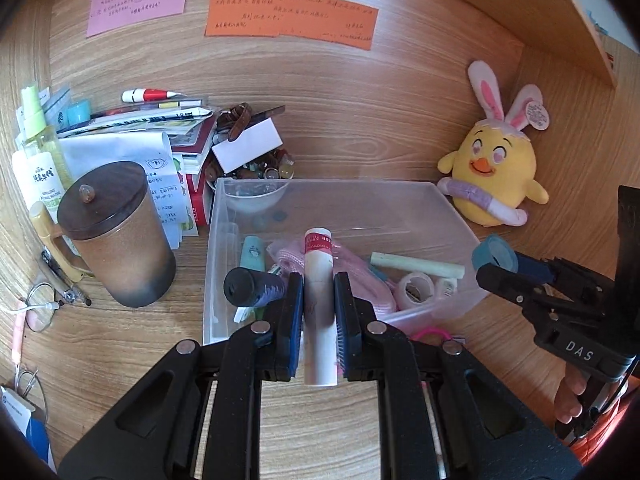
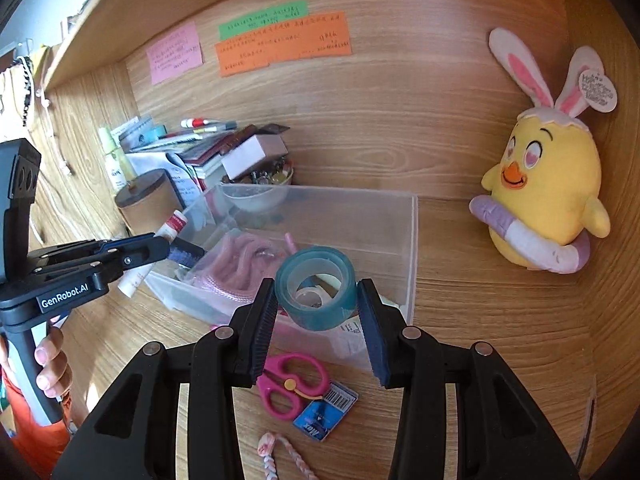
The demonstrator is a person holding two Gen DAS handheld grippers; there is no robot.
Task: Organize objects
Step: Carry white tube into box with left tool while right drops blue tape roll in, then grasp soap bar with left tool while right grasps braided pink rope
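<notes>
While clamped: tube [image 1: 319, 296] inside left tool [image 1: 319, 300].

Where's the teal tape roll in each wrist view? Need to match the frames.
Left wrist: the teal tape roll sits at right of centre, pinched in the right gripper, just past the clear plastic bin's right wall.
Right wrist: the roll is at bottom centre, between that gripper's pads, over the bin's near edge.
Shared landmark: the yellow chick plush with bunny ears.
</notes>
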